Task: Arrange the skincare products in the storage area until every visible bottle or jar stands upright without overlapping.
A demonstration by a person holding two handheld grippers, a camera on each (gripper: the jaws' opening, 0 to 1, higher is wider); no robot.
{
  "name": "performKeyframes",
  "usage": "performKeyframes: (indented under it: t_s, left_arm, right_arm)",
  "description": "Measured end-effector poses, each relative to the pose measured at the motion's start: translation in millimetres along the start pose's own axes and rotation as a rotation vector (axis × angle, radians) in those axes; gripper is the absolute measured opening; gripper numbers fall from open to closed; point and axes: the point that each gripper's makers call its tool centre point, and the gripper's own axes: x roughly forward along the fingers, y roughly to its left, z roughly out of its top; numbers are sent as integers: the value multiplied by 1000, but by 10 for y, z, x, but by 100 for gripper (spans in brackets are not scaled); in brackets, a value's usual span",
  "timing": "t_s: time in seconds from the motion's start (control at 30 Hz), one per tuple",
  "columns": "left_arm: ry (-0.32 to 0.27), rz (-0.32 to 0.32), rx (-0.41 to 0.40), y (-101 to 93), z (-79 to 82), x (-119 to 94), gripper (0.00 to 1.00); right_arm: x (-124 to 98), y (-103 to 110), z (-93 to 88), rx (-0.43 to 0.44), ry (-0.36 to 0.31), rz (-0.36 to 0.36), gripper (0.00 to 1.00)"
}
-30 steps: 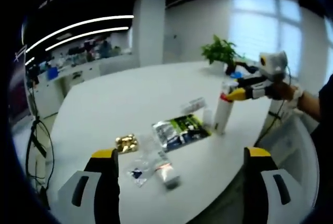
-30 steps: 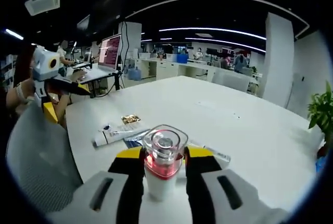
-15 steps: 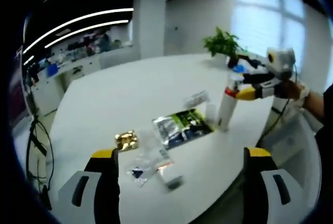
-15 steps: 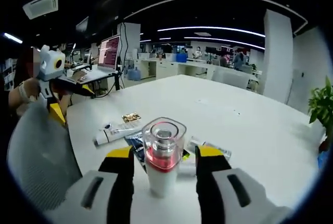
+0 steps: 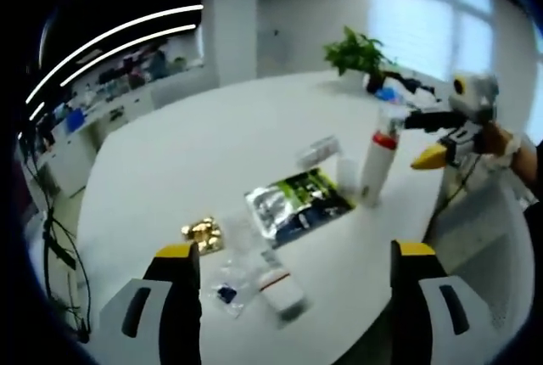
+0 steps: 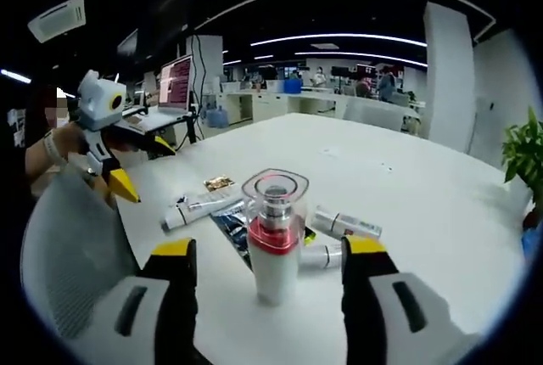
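From opposite sides of the white table (image 5: 212,153), the two gripper views face each other, sharing the upright bottle (image 6: 276,246) between them.

Right gripper (image 6: 270,273) jaws spread wide, gap each side of upright white bottle (image 6: 274,242); bottle stands free between them. Beyond bottle, clutter: dark sachet (image 6: 239,227), lying tube (image 6: 198,209) to left, small tubes (image 6: 348,225) to right; far tabletop (image 6: 399,178) bare. Left gripper (image 5: 288,276) jaws apart; lying tube (image 5: 278,286), clear packet (image 5: 229,284), gold packet (image 5: 202,231) between and ahead; foil sachet (image 5: 293,204) near bottle.
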Motion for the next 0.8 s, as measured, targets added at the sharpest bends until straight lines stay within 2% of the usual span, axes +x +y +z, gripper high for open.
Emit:
performKeyframes:
  t_s: [0.3, 0.43, 0.5, 0.6, 0.8]
  left_arm:
    - [96, 9, -39, 159, -200, 253, 85]
    - [116, 19, -85, 238, -277, 388, 78]
    - [129, 24, -85, 256, -305, 435, 78]
    - [209, 19, -75, 268, -422, 517, 77]
    - [254, -3, -75, 294, -471, 691, 71]
  right_arm:
    - [-100, 85, 48, 25, -6, 13, 84]
    - [-133, 122, 61, 38, -8, 22, 88]
    - [-149, 126, 66, 39, -9, 20, 90]
    - [-164, 135, 54, 50, -3, 19, 94]
    - [-188, 151, -29, 56, 30, 20, 99]
